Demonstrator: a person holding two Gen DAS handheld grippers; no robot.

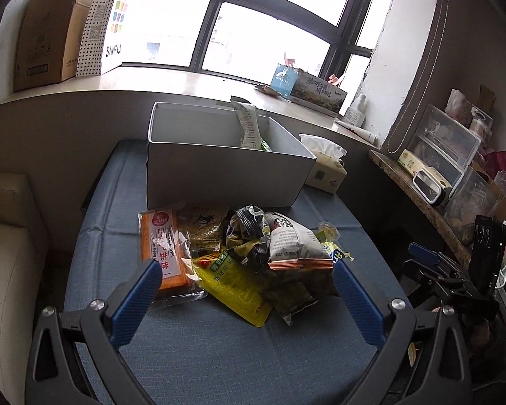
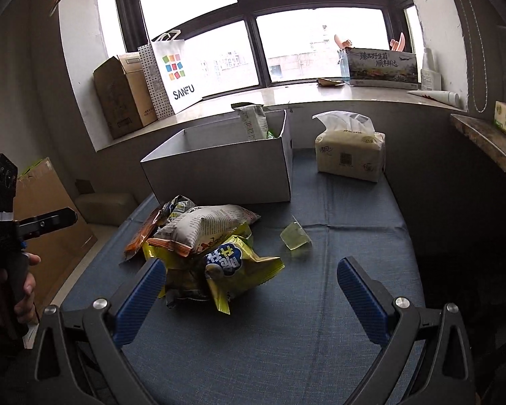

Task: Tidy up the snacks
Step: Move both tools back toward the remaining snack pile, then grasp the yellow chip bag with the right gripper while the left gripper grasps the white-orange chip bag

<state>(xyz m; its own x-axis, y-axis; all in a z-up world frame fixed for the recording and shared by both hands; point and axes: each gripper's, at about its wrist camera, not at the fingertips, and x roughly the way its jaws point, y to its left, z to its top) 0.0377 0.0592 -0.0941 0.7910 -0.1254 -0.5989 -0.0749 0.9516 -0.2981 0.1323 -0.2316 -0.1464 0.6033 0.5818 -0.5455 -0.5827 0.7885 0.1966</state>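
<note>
A pile of snack packets lies on the blue cloth table in front of an open grey box. The pile holds an orange biscuit pack, a yellow bag and a white puffed bag. One white packet stands inside the box. My left gripper is open and empty, just short of the pile. My right gripper is open and empty, near the pile. A small green jelly cup lies apart from it. The box stands behind.
A tissue pack sits right of the box. The windowsill holds cardboard boxes and a paper bag. A cluttered shelf stands to the right. A cream sofa is at the left.
</note>
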